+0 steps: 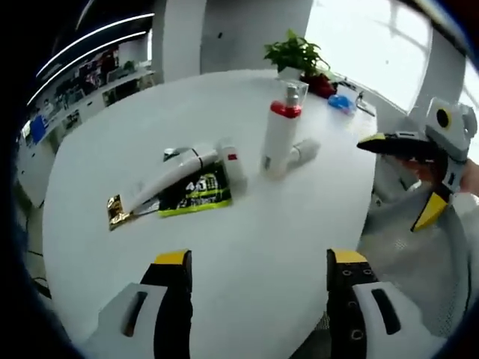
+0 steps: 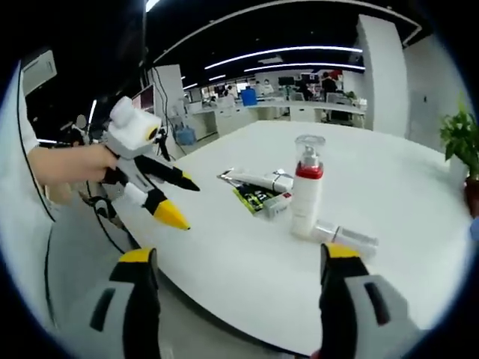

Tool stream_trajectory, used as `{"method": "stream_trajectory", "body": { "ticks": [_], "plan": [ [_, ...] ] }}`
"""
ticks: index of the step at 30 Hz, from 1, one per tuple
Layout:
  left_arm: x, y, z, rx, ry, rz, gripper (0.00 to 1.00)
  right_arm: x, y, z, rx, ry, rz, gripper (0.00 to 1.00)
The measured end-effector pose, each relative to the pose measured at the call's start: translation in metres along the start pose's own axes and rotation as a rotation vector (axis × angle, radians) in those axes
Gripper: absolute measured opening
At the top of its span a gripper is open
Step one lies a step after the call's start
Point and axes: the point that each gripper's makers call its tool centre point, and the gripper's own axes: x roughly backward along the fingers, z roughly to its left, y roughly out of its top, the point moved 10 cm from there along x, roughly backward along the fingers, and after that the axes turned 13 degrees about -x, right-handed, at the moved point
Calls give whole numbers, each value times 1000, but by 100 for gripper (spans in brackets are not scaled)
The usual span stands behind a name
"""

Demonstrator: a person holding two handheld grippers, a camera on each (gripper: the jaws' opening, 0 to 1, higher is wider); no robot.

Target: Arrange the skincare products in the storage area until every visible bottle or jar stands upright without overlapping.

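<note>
Only left gripper view shows gold sachet beside lying tube.

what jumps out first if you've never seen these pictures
A tall white pump bottle with a red collar stands upright mid-table, the only product standing. Beside it lie a white tube, a smaller bottle and a green-black sachet. Both claws hang open at the round white table's near edge.

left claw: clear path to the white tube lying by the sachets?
Probably yes. The left claw is open and empty, and bare table lies between it and the white tube. The upright pump bottle stands off to the side, out of the path.
</note>
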Motion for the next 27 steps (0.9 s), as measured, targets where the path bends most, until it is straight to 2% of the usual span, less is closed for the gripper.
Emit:
{"method": "stream_trajectory", "body": {
  "ticks": [4, 6, 9, 16, 22, 27],
  "plan": [
    [-18, 16, 4, -18, 35, 11, 66, 0, 0, 0, -8, 11, 13, 90],
    [-28, 27, 8, 0, 58, -18, 61, -1, -1, 0, -9, 19, 18, 90],
    [-41, 42, 11, -17, 72, -39, 52, 0, -1, 1, -8, 19, 20, 89],
    [-68, 70, 18, -52, 75, -43, 49, -1, -1, 2, 9, 36, 29, 87],
    [-89, 82, 22, -97, 79, 4, 46, 1, 0, 0, -5, 28, -4, 85],
    [-102, 88, 28, -152, 90, 72, 42, 1, 0, 0, -14, 34, 0, 85]
  ]
}}
